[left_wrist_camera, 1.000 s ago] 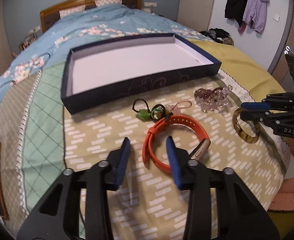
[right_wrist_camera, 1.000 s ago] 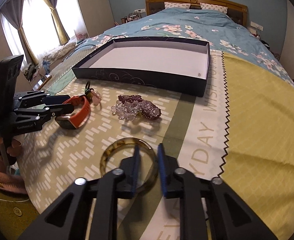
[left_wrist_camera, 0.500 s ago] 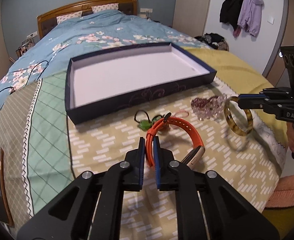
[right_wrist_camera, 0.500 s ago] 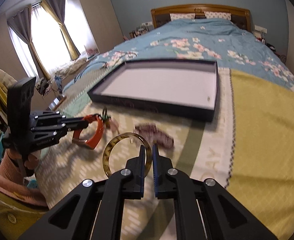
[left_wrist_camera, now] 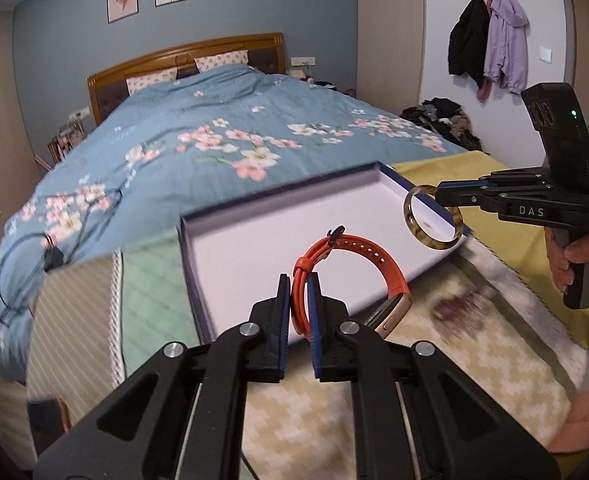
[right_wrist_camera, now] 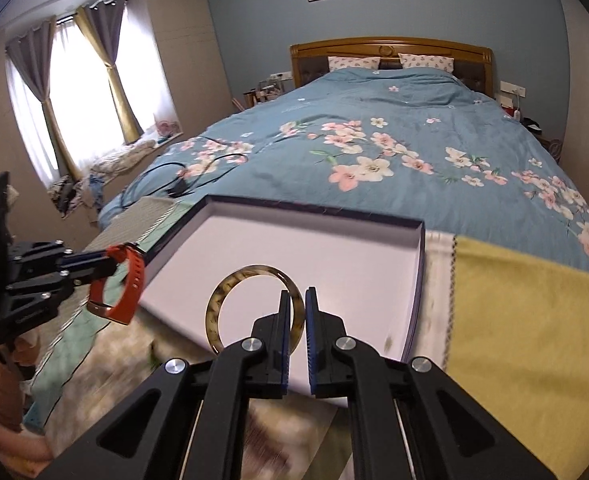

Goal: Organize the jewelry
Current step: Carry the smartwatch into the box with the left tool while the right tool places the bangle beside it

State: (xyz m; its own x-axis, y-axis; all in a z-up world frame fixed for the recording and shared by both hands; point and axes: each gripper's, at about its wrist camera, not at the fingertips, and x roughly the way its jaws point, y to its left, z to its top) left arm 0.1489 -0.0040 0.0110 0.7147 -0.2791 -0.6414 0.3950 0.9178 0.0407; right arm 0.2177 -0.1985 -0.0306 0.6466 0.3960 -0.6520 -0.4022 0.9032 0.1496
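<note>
My left gripper (left_wrist_camera: pixel 299 280) is shut on an orange wristband watch (left_wrist_camera: pixel 358 252), held in the air over the near edge of the dark blue tray (left_wrist_camera: pixel 192 268) with its white floor. My right gripper (right_wrist_camera: pixel 294 296) is shut on a tortoiseshell bangle (right_wrist_camera: pixel 230 292), also lifted, in front of the tray (right_wrist_camera: pixel 414 312). In the left wrist view the right gripper (left_wrist_camera: pixel 440 194) holds the bangle (left_wrist_camera: pixel 430 240) above the tray's right corner. In the right wrist view the left gripper (right_wrist_camera: pixel 106 262) carries the watch (right_wrist_camera: pixel 132 284) beside the tray's left edge.
The tray lies on a patterned cloth (left_wrist_camera: pixel 434 360) at the foot of a bed with a blue floral duvet (right_wrist_camera: pixel 374 152). A blurred beaded bracelet (left_wrist_camera: pixel 460 306) stays on the cloth. A black cable (right_wrist_camera: pixel 182 184) lies on the duvet. A hand (left_wrist_camera: pixel 570 256) grips the right tool.
The left gripper closed on the orange watch and lifted it. The right gripper closed on the bangle and raised it off the cloth. Both moved toward the tray.
</note>
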